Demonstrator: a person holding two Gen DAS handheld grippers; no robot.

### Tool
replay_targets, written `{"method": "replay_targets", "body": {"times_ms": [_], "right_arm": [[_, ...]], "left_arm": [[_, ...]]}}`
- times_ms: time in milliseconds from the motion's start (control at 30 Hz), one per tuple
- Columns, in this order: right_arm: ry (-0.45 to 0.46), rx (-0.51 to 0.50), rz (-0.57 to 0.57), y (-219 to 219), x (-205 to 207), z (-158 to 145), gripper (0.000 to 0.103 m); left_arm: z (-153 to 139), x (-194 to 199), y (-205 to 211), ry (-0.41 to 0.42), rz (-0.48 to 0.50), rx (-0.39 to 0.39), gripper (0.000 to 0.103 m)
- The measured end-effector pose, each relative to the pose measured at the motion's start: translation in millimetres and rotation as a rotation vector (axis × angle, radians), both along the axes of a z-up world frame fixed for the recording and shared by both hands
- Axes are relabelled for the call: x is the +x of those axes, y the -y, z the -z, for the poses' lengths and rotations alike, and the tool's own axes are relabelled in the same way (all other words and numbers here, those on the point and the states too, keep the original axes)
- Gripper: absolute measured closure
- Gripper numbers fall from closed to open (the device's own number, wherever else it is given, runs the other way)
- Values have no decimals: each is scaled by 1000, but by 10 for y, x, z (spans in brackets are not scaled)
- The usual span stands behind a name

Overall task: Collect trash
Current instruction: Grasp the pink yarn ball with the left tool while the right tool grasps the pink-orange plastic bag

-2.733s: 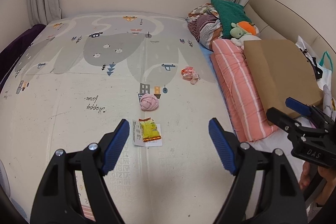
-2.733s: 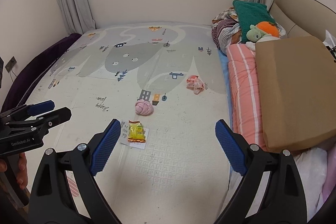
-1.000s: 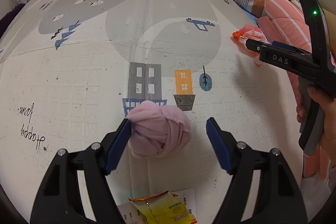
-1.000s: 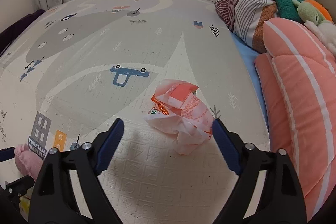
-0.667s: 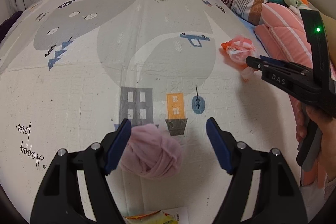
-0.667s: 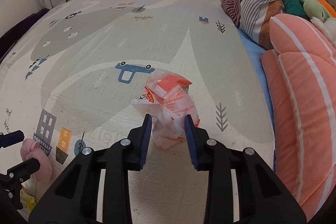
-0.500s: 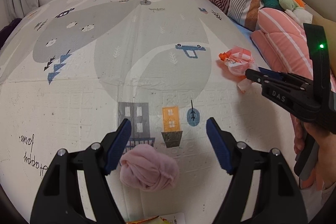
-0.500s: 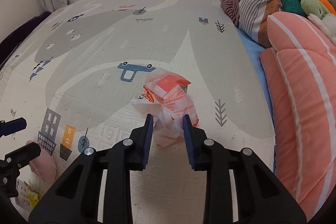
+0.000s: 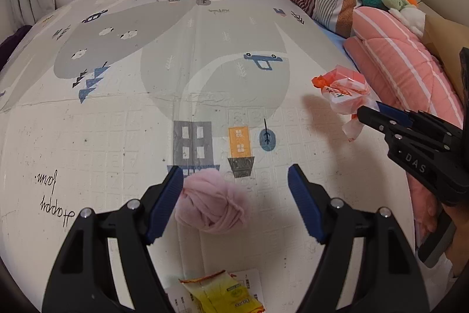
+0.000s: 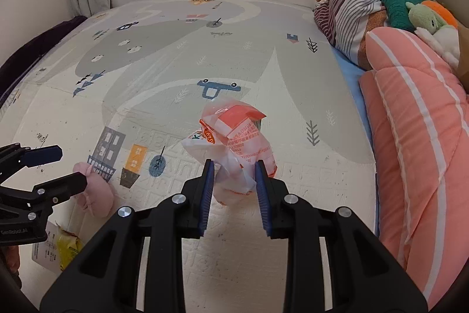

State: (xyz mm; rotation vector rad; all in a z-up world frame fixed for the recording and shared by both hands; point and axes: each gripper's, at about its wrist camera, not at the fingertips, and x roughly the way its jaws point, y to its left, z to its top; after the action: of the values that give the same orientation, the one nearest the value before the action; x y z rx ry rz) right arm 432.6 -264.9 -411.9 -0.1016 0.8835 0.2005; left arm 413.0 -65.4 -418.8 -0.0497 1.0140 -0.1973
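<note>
Since a second ago the right gripper (image 10: 233, 189) has closed its jaws from wide apart onto the crumpled orange-and-white plastic wrapper (image 10: 234, 143), and that wrapper now hangs pinched between the blue pads, lifted clear of the play mat (image 10: 176, 63), with its shadow showing on the mat in the left wrist view. Over the same second the pink cloth ball (image 9: 212, 203) has slid from between the left pads toward the inner side of the left pad.

From the left wrist view the right gripper (image 9: 369, 112) reaches in from the right edge, tilted downward, with the wrapper (image 9: 343, 93) at its tips near the mat's right edge beside the pink striped quilt (image 9: 404, 72). The left gripper (image 9: 234, 201) points steeply down with its jaws wide apart and nothing held; the cloth ball lies on the mat below it. A yellow snack packet (image 9: 218, 294) lies on a white leaflet (image 9: 249, 282) near the mat's near edge.
</note>
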Motion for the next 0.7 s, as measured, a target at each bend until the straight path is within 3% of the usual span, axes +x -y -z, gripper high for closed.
{"method": "replay_targets", "body": {"times_ms": [333, 600, 700], "right_arm": [[-36, 8, 4, -77, -323, 72, 76], [-70, -4, -24, -211, -461, 197, 76], [-73, -9, -41, -274, -506, 202, 76]], "left_arm": [[186, -90, -41, -41, -12, 18, 30], [507, -72, -46, -100, -31, 110, 30], [584, -57, -59, -110, -30, 89, 30]]}}
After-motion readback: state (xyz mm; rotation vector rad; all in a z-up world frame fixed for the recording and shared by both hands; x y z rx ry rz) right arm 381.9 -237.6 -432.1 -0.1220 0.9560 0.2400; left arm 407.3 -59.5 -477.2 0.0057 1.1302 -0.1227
